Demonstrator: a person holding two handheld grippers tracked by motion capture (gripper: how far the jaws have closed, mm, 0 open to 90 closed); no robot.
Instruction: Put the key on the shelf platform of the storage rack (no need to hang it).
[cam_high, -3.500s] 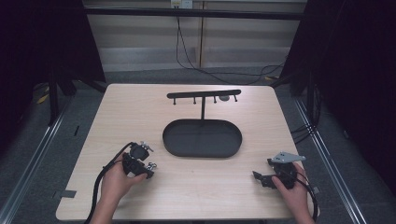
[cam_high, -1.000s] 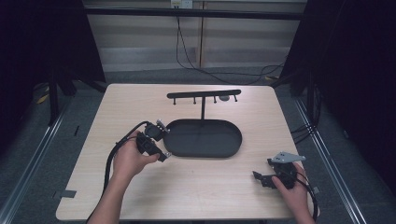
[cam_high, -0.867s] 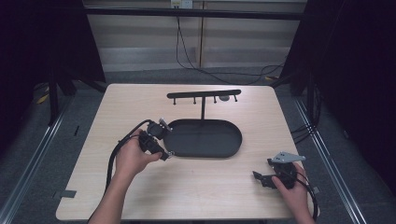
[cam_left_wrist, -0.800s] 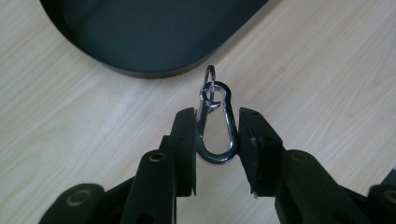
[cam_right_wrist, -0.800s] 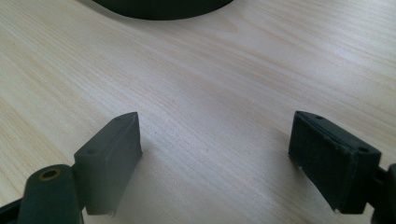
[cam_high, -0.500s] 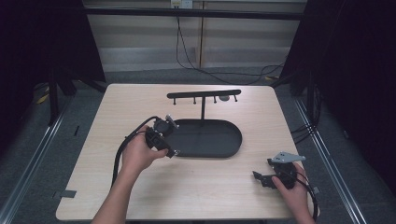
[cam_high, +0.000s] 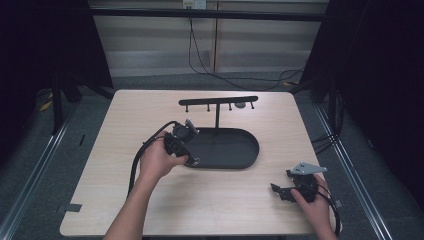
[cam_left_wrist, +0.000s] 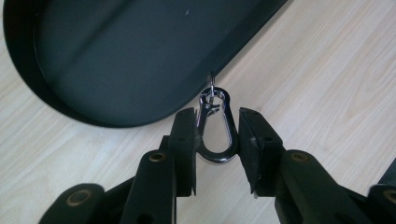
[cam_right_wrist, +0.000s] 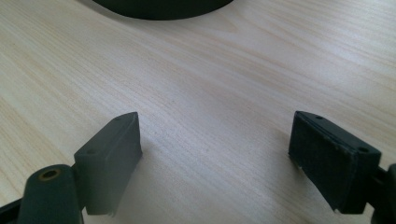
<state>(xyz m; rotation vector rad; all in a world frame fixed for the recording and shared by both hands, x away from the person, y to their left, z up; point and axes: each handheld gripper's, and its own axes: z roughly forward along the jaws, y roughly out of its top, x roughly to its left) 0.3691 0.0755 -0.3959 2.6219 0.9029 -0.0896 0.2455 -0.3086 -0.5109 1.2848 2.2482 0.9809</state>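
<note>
My left gripper (cam_left_wrist: 215, 135) clamps a silver carabiner (cam_left_wrist: 215, 126) at the black oval tray's (cam_high: 240, 162) near-left rim, hanging on the hook rack (cam_high: 218, 101) seemingly still ahead; right gripper (cam_right_wrist: 215, 158) rests agape, near right

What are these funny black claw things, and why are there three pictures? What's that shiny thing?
A person sits at a wooden table and holds a tool in each hand, a hand-held gripper with two black jaws that pinch like tongs. One picture looks down from above. The other two come from small cameras riding on the tools. On the table stands a black oval tray with a rack of little hooks on a post. The left hand-held gripper pinches a shiny metal clip just beside the tray's edge. The right hand-held gripper stands wide open above bare wood, holding nothing.
</note>
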